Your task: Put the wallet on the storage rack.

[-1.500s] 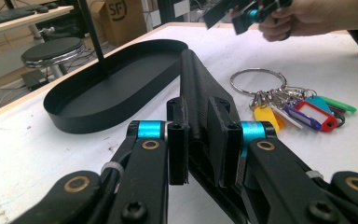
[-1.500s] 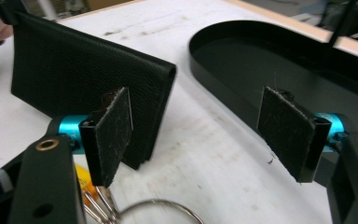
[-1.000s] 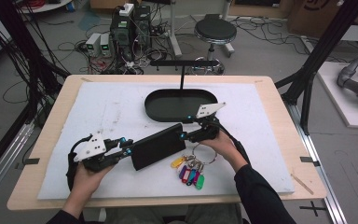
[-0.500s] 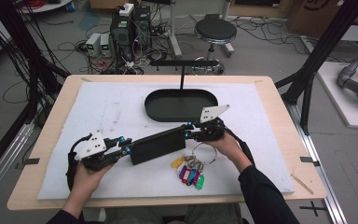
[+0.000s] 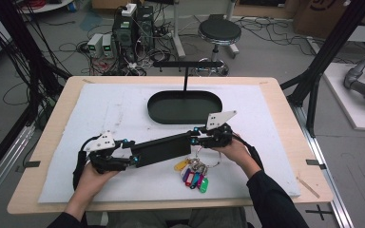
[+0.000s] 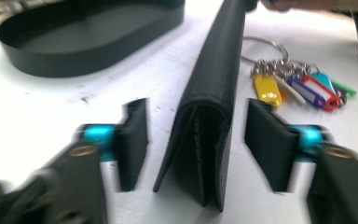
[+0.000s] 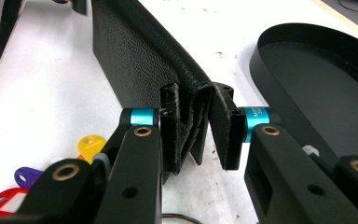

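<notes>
I am working at a wooden table (image 5: 285, 118) covered by a white mat (image 5: 100, 109), with a lab floor of cables, computer boxes and a stool (image 5: 219, 32) lying beyond its far edge. A long black wallet (image 5: 164, 147) is spanning between my two tools, standing on its edge just in front of the oval black tray (image 5: 184, 107). My right gripper (image 5: 196, 138) is pinching the wallet's end at about three o'clock; in the right gripper view the pads (image 7: 170, 122) are pressing the folded leather from both sides. My left gripper (image 5: 129, 153), at about nine o'clock, has just been letting its jaws spread, and in the left gripper view the wallet's near end is standing free between them, with a gap on each side. I am judging that the right tool is now bearing the wallet alone, so I am keeping that pinch firm and level, and easing the left tool straight back so neither pad (image 6: 131, 140) is catching the loose flaps. If the wallet is going into the tray at twelve o'clock, I am minding the tray's raised wall and the upright stand (image 5: 186, 71) behind it. The bunch of keys with coloured tags (image 5: 192, 173) is lying at about five o'clock of the wallet, just beside it, where a dropped end could snag.
</notes>
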